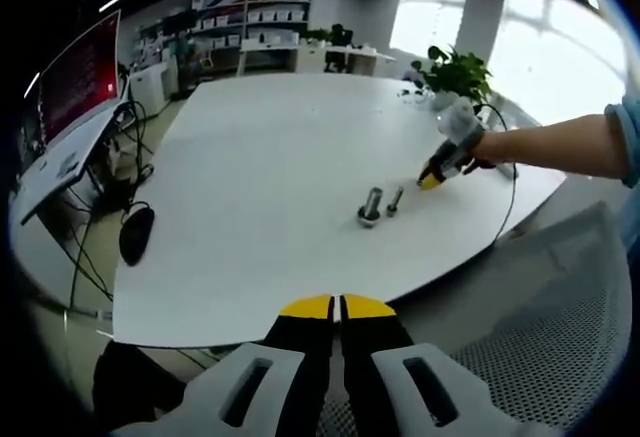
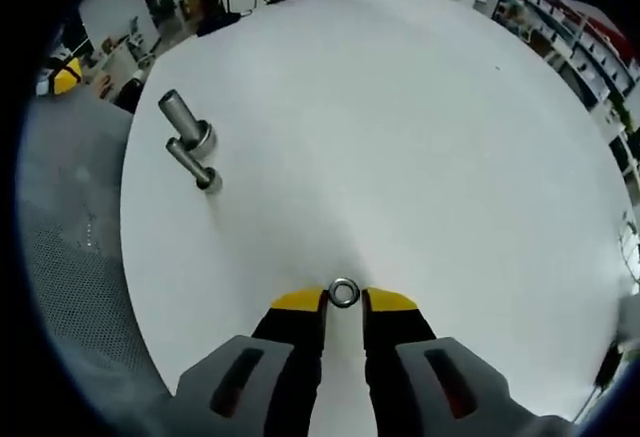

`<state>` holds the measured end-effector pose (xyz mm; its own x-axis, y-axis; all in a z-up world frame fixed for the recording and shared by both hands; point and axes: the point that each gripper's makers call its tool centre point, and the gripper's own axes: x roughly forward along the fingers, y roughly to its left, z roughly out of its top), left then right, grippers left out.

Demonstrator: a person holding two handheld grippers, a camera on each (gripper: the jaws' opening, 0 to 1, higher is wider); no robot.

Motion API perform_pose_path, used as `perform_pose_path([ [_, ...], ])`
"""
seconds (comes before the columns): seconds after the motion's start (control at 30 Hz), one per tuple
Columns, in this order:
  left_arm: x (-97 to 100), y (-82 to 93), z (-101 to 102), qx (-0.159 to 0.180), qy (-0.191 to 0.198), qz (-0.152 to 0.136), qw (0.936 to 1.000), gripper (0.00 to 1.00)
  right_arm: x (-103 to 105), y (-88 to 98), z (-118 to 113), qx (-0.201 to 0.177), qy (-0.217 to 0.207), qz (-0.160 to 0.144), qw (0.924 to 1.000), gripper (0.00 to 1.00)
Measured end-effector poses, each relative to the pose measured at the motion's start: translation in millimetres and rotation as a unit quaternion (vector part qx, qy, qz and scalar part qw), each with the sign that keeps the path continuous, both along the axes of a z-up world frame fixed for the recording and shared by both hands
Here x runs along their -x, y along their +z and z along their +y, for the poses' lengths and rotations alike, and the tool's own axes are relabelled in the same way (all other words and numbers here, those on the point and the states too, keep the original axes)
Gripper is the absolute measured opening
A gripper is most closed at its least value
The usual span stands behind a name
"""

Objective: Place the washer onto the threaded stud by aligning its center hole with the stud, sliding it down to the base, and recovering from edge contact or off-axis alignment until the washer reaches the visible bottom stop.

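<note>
Two metal threaded studs stand close together on the white table (image 2: 400, 107): a thicker stud (image 2: 186, 123) with a wide base and a thinner stud (image 2: 196, 166) beside it. In the left gripper view they are the thick stud (image 1: 370, 207) and the thin stud (image 1: 395, 200). A small steel washer (image 2: 344, 292) sits pinched between the yellow tips of my right gripper (image 2: 344, 300), well right of the studs. A gloved hand holds that right gripper (image 1: 432, 179) low over the table. My left gripper (image 1: 337, 308) hangs off the table's near edge, its jaws pressed together with nothing between them.
A black mouse (image 1: 136, 234) lies at the table's left edge, beside a desk with a monitor (image 1: 80, 77) and cables. A potted plant (image 1: 455, 72) stands at the far side. A grey mesh chair (image 1: 560, 307) sits below the near edge.
</note>
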<state>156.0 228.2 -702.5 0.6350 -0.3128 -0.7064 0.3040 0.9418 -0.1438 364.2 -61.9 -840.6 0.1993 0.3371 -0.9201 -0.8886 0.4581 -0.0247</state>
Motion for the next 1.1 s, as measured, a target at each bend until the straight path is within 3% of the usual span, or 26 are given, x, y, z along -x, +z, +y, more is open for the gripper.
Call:
perform_pose_path([
  [0.13,0.2,-0.4,1,-0.001,0.001,0.001,1.0000,0.00,0,-0.4,0,0.006,0.004,-0.005,1.0000,0.14],
  [0.27,0.3,-0.5,0,-0.001,0.000,0.001,1.0000,0.00,3,0.3,1,0.014,0.013,-0.035,0.9992,0.14],
  [0.57,-1.0,1.2,-1,0.001,-0.004,-0.004,1.0000,0.00,18,1.0,-1,0.006,0.003,-0.043,0.9990,0.14],
  [0.77,-1.7,2.3,-3,0.003,-0.009,-0.007,0.9999,0.00,41,1.5,2,0.010,0.017,-0.023,0.9995,0.14],
  [1.1,-3.2,4.8,-5,0.006,-0.016,-0.017,0.9997,0.00,75,0.4,13,0.028,0.077,0.012,0.9966,0.14],
])
